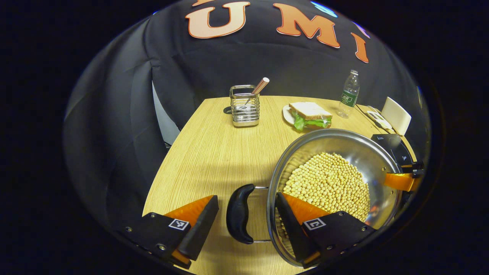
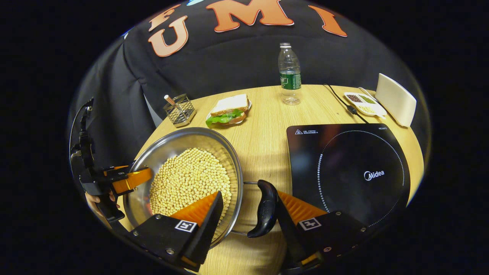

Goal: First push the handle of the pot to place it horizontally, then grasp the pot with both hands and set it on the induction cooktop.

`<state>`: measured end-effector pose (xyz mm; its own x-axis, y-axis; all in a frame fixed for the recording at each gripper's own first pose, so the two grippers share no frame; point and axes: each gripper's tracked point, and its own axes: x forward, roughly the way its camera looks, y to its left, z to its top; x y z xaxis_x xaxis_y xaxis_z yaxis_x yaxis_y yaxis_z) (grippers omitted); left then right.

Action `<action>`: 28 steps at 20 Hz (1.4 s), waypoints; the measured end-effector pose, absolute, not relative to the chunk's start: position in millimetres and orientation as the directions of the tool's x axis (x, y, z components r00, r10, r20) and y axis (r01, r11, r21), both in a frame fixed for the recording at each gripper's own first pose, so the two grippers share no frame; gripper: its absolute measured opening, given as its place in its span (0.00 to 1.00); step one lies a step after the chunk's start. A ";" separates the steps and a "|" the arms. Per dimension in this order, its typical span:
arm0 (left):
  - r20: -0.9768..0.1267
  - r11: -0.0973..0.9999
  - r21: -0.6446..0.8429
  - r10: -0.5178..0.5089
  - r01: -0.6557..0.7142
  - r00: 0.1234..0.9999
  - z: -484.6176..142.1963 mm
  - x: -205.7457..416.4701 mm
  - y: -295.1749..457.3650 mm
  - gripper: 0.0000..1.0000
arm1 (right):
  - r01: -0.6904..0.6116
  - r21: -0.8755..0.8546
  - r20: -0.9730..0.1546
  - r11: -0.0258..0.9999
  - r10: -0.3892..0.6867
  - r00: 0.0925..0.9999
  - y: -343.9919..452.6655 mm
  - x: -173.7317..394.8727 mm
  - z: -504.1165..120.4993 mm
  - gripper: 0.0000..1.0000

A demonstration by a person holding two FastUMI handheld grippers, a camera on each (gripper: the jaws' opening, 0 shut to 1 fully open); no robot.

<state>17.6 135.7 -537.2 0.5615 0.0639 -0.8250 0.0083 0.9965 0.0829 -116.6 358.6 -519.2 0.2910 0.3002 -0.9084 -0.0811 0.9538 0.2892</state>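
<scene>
1. Table (image 1: pixel 214 152): light wood grain, curved edge; the booth is closed off behind by black cloth (image 1: pixel 126 95).
2. Pot (image 1: pixel 344 145): steel, filled with pale beans (image 1: pixel 328 183), seen on the table left of the cooktop (image 2: pixel 347 168), not on it. A strip of bare wood is seen between them.
3. Cooktop: black glass, dotted ring marked, a cord run back toward the wall.
4. Left gripper (image 1: pixel 244 221): jaws spread, straddling the pot's black left handle (image 1: pixel 238 214). One finger is outside on the table side, the other is over the rim inside the pot. No pinch is seen.
5. Right gripper (image 2: pixel 248 214): jaws spread around the right handle (image 2: pixel 263 210). One finger is inside the pot over the beans; the other is touching or just beside the handle's outer side, contact cannot be told.
6. Both handles are seen level, sticking out sideways.
7. Far side of the table: wire caddy (image 1: pixel 244 106) holding a utensil, sandwich (image 1: pixel 310 114) on a plate, water bottle (image 2: pixel 289 74), divided dish (image 2: pixel 365 103), white box (image 2: pixel 395 100).
8. In the right gripper view, a hand (image 2: pixel 97 200) is seen under the left gripper's body.
</scene>
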 end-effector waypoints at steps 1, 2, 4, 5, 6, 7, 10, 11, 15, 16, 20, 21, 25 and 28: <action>-0.818 0.997 0.077 0.060 0.005 0.572 -537.1 19.8 132.2 0.92 | -0.079 0.278 -0.911 0.957 0.289 0.295 357.9 -116.4 -522.2 0.80; -0.812 0.997 0.080 0.066 -0.001 0.580 -536.3 21.4 129.2 0.89 | -0.081 0.268 -0.913 0.960 0.280 0.296 357.7 -116.5 -524.9 0.74; -0.802 0.995 0.103 0.088 -0.009 0.590 -534.6 20.4 128.7 0.73 | -0.078 0.266 -0.914 0.961 0.277 0.295 360.5 -116.9 -527.6 0.68; -0.795 0.993 0.114 0.098 -0.010 0.599 -534.5 21.5 129.0 0.73 | -0.070 0.266 -0.916 0.961 0.275 0.294 361.0 -117.8 -530.0 0.63; -0.793 0.993 0.117 0.103 -0.016 0.601 -533.6 20.3 129.6 0.73 | -0.061 0.269 -0.916 0.961 0.275 0.292 361.2 -116.8 -530.4 0.66; -0.789 0.993 0.115 0.107 -0.026 0.605 -532.6 20.4 129.7 0.72 | -0.056 0.273 -0.915 0.960 0.277 0.292 361.3 -116.0 -530.9 0.65; -0.770 0.989 0.139 0.140 -0.051 0.623 -531.4 17.0 129.8 0.69 | -0.066 0.280 -0.910 0.958 0.287 0.299 363.0 -111.5 -531.3 0.53; -0.760 0.987 0.152 0.150 -0.053 0.633 -527.7 18.9 129.6 0.69 | -0.069 0.281 -0.911 0.957 0.288 0.294 362.5 -113.4 -530.2 0.55; -0.748 0.986 0.150 0.163 -0.075 0.644 -523.1 16.2 123.3 0.66 | -0.100 0.282 -0.904 0.954 0.299 0.305 356.5 -113.2 -520.9 0.51; -0.740 0.986 0.149 0.164 -0.079 0.653 -519.9 14.9 123.5 0.66 | -0.109 0.279 -0.897 0.954 0.299 0.325 353.9 -109.5 -513.9 0.51; -0.698 0.982 0.174 0.175 -0.072 0.695 -489.0 10.5 115.6 0.66 | -0.108 0.292 -0.881 0.950 0.312 0.356 342.9 -105.1 -496.8 0.50; -0.687 0.981 0.181 0.177 -0.070 0.705 -480.6 8.5 111.5 0.66 | -0.107 0.297 -0.876 0.949 0.315 0.366 338.4 -104.8 -490.8 0.50; -0.660 0.982 0.179 0.169 -0.065 0.732 -451.6 10.0 91.8 0.66 | -0.106 0.300 -0.856 0.948 0.316 0.408 315.4 -100.2 -468.0 0.50; -0.648 0.983 0.176 0.156 -0.052 0.746 -436.7 12.9 66.9 0.66 | -0.101 0.297 -0.847 0.950 0.310 0.432 293.6 -98.5 -453.2 0.50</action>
